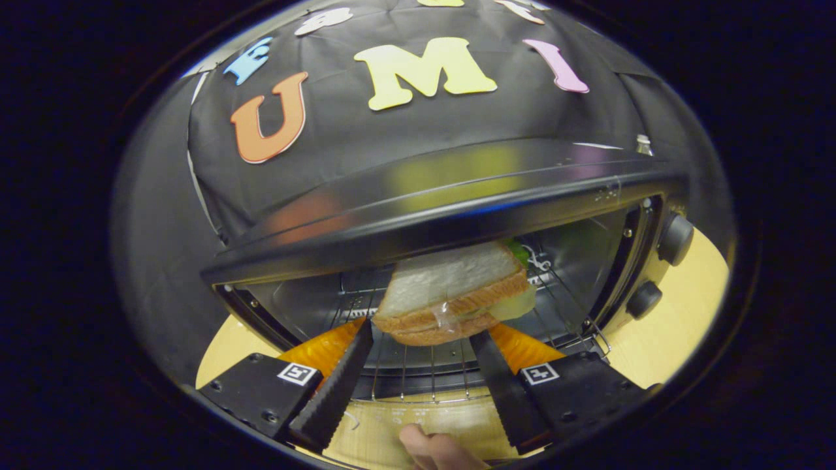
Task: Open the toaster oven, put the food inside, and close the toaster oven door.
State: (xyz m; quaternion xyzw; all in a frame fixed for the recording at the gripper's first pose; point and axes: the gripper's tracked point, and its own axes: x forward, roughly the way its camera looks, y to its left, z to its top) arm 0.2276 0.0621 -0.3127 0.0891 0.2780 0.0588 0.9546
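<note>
One sandwich held at the oven mouth

One sandwich (450, 297) is gripped between both fingers of the tool (421, 334), which are pressed against its left and right sides. It is held tilted just over the wire rack (418, 369) at the mouth of the oven (418, 196), whose door is seen lowered. Two knobs (676, 238) are seen on the oven's right side. A wooden surface (679, 320) lies beneath.

oven mouth (588, 261) open | sandwich (450, 294) blocks rack (418, 365) centre
</note>
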